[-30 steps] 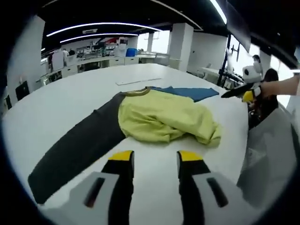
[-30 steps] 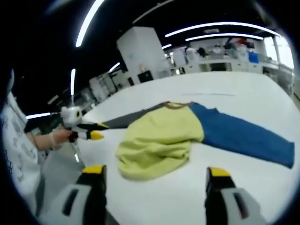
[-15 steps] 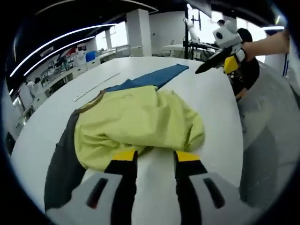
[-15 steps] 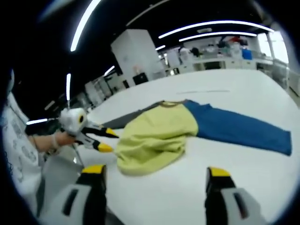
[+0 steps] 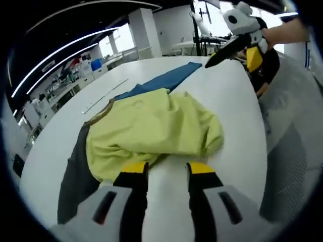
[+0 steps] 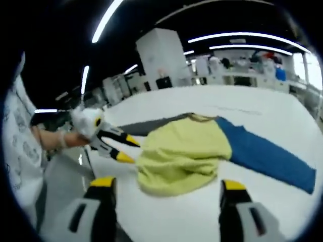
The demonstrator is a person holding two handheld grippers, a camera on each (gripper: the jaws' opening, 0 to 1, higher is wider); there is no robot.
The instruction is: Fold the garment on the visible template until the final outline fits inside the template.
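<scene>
A garment lies bunched on the white table (image 5: 237, 111): yellow body (image 5: 151, 126), grey sleeve (image 5: 75, 171), blue sleeve (image 5: 166, 80). My left gripper (image 5: 166, 169) is open just short of the yellow hem, with nothing between its jaws. In the right gripper view the yellow body (image 6: 184, 154) sits in the middle, with the blue sleeve (image 6: 262, 156) stretching right and the grey sleeve (image 6: 146, 125) stretching left. My right gripper (image 6: 167, 184) is wide open above the table, a little short of the garment. The left gripper (image 6: 126, 149) shows beside the yellow edge.
A hand holds the right gripper (image 5: 237, 43) beyond the table's far right edge. A thin pale strip (image 5: 101, 96) lies on the table past the collar. Desks, pillars and equipment stand in the room behind. Grey floor lies past the table edge (image 5: 262, 151).
The left gripper has come in close to the yellow hem. In the right gripper view it now sits nearer the garment's edge. The garment itself has not shifted.
</scene>
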